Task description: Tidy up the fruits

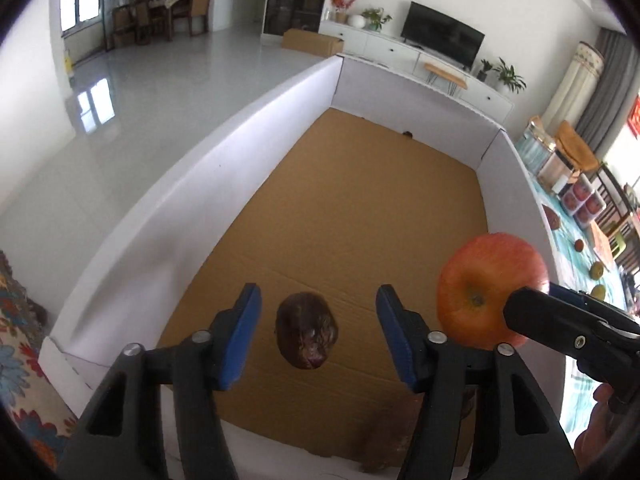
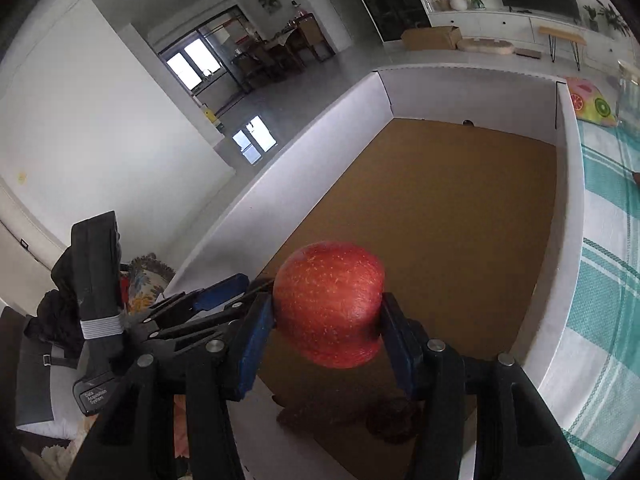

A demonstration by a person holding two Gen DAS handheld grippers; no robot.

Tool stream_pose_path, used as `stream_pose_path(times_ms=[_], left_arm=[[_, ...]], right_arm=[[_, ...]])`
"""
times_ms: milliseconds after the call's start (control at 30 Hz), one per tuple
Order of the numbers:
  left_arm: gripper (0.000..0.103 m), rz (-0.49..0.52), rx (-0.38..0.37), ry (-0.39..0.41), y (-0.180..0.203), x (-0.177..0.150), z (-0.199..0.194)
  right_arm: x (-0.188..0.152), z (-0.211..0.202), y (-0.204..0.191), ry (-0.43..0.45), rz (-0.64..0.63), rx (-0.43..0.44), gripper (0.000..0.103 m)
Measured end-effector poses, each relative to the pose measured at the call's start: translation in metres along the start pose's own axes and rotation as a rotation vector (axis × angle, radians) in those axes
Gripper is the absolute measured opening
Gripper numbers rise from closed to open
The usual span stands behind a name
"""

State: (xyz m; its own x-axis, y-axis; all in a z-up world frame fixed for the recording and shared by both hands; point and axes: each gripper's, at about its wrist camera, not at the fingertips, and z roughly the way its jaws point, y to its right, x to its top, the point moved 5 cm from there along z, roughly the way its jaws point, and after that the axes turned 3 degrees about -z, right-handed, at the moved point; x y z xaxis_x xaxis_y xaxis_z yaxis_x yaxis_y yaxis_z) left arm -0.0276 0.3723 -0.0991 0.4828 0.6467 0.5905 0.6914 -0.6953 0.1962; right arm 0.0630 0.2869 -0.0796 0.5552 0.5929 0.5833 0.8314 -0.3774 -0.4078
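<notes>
Left gripper [image 1: 318, 334] is angling down over the box [image 1: 224, 184], jaws open, plum [image 1: 307, 331] loose between; right gripper [image 2: 328, 334], at 3 o'clock, is clamping an apple [image 2: 330, 302].

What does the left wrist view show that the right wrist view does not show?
Only the left wrist view shows the dark fruit between the open left gripper pads, untouched, and fruit containers on the table. Only the right wrist view shows the right gripper pads pressing both sides of the apple. Both show the apple and the white-walled box.
</notes>
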Motion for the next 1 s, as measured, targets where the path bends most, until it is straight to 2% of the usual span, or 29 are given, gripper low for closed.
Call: stream_pose_path(times_ms=[33, 167, 267, 300, 333, 433, 533, 667, 733, 833, 867, 900, 933, 1000], left_arm=[[0.080, 0.004, 0.000, 0.017, 0.003, 0.002, -0.002], [0.081, 0.005, -0.017, 0.047, 0.018, 0.003, -0.010], [0.081, -0.011, -0.111, 0.083, 0.041, 0.003, -0.024], [0.082, -0.003, -0.152, 0.095, 0.053, 0.002, -0.032], [0.083, 0.017, -0.192, 0.105, 0.067, 0.000, -0.040], [0.085, 0.114, -0.322, 0.114, 0.124, -0.012, -0.061], [0.088, 0.234, -0.449, 0.082, 0.188, -0.036, -0.072], [0.088, 0.365, -0.548, -0.068, 0.264, -0.087, -0.058], [0.088, 0.415, -0.562, -0.131, 0.295, -0.111, -0.042], [0.088, 0.492, -0.530, -0.178, 0.335, -0.146, -0.015], [0.088, 0.515, -0.509, -0.190, 0.344, -0.156, -0.005], [0.088, 0.532, -0.489, -0.202, 0.353, -0.163, 0.005], [0.088, 0.548, -0.476, -0.207, 0.361, -0.169, 0.014], [0.088, 0.567, -0.454, -0.200, 0.373, -0.175, 0.027]], right_arm=[[0.002, -0.005, 0.000, 0.034, 0.003, 0.000, 0.054], [0.009, -0.050, 0.010, 0.161, -0.003, -0.044, 0.056], [0.004, -0.098, 0.033, 0.260, 0.003, -0.123, 0.064], [-0.001, -0.114, 0.045, 0.289, 0.012, -0.161, 0.071], [-0.008, -0.133, 0.059, 0.315, 0.021, -0.208, 0.079], [-0.040, -0.181, 0.110, 0.372, 0.060, -0.403, 0.094], [-0.084, -0.225, 0.172, 0.354, 0.105, -0.658, 0.096], [-0.161, -0.283, 0.252, 0.343, 0.256, -0.876, 0.096], [-0.198, -0.312, 0.290, 0.327, 0.341, -0.985, 0.096], [-0.248, -0.341, 0.341, 0.288, 0.483, -1.100, 0.096], [-0.263, -0.349, 0.358, 0.277, 0.581, -1.105, 0.096], [-0.273, -0.356, 0.372, 0.283, 0.664, -1.074, 0.096], [-0.280, -0.361, 0.379, 0.292, 0.709, -1.056, 0.096], [-0.291, -0.361, 0.391, 0.246, 0.742, -1.108, 0.096]])
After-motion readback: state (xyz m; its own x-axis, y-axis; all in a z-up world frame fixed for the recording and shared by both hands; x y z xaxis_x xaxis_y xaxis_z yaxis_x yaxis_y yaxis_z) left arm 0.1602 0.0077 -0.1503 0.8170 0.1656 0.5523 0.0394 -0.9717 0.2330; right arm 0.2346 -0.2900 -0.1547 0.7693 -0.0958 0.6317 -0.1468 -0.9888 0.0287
